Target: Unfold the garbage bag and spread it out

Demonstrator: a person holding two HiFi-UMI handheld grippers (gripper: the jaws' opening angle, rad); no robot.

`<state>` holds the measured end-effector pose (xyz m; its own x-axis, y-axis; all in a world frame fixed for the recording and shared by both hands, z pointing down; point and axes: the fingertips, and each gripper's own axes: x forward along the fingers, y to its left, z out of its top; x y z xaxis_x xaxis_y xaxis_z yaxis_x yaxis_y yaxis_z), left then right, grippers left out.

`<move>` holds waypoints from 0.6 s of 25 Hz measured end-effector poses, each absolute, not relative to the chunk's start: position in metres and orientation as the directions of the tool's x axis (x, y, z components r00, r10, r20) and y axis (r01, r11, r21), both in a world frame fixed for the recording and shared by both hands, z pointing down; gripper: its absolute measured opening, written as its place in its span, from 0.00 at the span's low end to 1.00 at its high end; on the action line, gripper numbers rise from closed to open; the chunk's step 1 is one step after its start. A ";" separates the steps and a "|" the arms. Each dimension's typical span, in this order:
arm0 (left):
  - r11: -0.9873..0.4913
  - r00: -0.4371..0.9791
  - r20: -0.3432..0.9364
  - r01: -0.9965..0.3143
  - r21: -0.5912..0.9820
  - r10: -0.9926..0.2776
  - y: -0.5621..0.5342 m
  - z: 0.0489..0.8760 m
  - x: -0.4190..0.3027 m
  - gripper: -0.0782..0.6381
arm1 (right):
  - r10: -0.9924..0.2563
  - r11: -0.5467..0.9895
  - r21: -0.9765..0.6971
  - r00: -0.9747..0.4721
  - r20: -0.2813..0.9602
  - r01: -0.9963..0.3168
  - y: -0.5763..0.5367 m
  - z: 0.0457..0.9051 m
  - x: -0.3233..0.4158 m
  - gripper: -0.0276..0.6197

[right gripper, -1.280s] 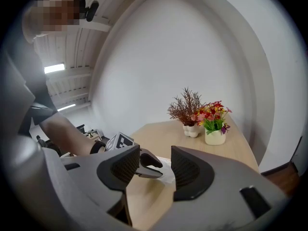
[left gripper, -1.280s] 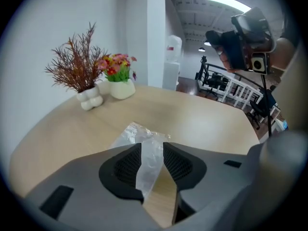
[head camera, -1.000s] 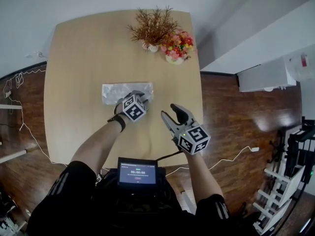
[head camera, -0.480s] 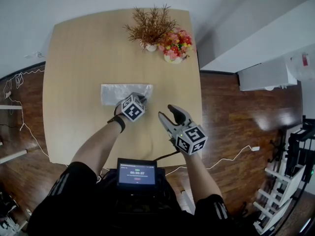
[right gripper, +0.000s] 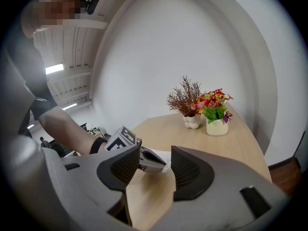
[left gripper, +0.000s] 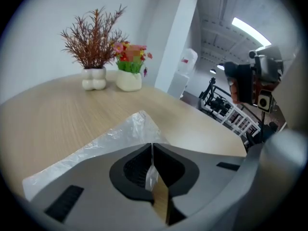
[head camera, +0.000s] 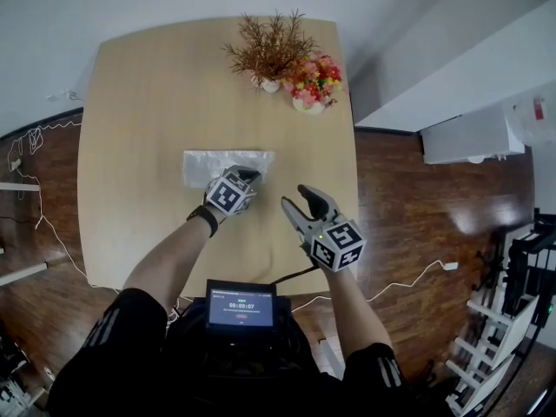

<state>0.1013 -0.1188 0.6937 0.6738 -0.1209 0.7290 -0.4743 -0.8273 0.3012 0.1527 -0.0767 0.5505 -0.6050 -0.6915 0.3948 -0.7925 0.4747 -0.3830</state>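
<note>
The folded, translucent garbage bag [head camera: 215,165] lies flat in the middle of the wooden table [head camera: 139,94]. My left gripper [head camera: 249,177] is at the bag's near right corner. Its jaws have just been closing, and in the left gripper view they are shut [left gripper: 151,151] on a thin edge of the bag [left gripper: 108,138], which is raised slightly between the pads. My right gripper [head camera: 301,201] hovers to the right of the bag with its jaws wide open and nothing between them [right gripper: 151,163]. From there it looks at the left gripper [right gripper: 150,160] and the bag's corner [right gripper: 166,156].
A dried-twig plant [head camera: 271,50] and a pot of colourful flowers [head camera: 314,81] stand at the table's far edge. A small screen [head camera: 241,305] sits at my waist. Dark wooden floor with cables surrounds the table, and metal racks stand at the right.
The left gripper's jaws have closed on the bag's near right corner. The left hand has rolled and risen a little. The right gripper has stayed where it was, open.
</note>
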 end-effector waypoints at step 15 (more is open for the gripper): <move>-0.730 0.868 0.454 -0.442 0.522 -0.201 -0.118 0.633 0.074 0.11 | -0.538 0.537 -0.511 -0.739 0.405 -0.671 -0.107 0.597 0.103 0.33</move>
<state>0.0737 -0.1178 0.6327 0.8682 -0.2010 0.4537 -0.4417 -0.7299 0.5217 0.1034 -0.1073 0.5973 -0.7389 -0.5384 0.4052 -0.6714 0.5371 -0.5106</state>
